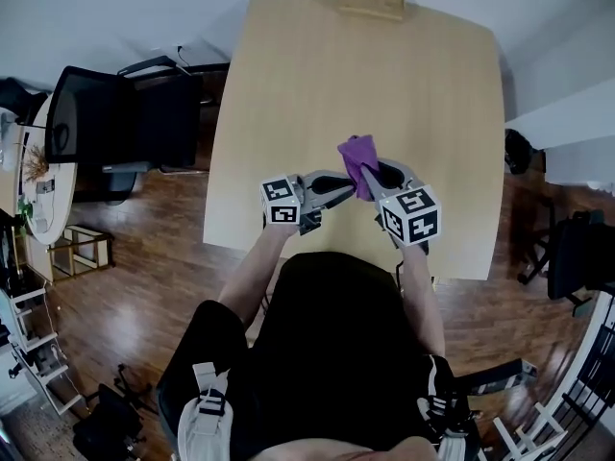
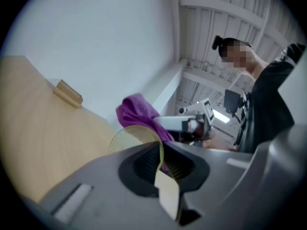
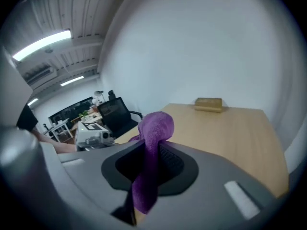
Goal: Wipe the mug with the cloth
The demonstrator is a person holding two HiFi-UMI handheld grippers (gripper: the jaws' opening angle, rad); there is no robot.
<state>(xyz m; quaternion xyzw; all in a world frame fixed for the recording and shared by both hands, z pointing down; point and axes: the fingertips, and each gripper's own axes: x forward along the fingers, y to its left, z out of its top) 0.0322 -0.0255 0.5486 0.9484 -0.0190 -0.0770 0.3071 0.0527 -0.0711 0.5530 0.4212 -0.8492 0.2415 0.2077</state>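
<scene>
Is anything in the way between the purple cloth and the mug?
Nothing visible. The right gripper pinches the purple cloth, and the left gripper grips the see-through yellowish mug. In the left gripper view the cloth sits right behind the mug's rim; whether they touch I cannot tell.

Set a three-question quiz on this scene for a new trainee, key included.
1. True or false: the right tongs are shut on the purple cloth.
2. Where is the wooden block? A: at the far edge of the table. B: between the left tongs. C: on the floor.
3. Fill in: the left tongs grip a see-through yellowish ____.

Key: 1 true. 2 A. 3 mug.
</scene>
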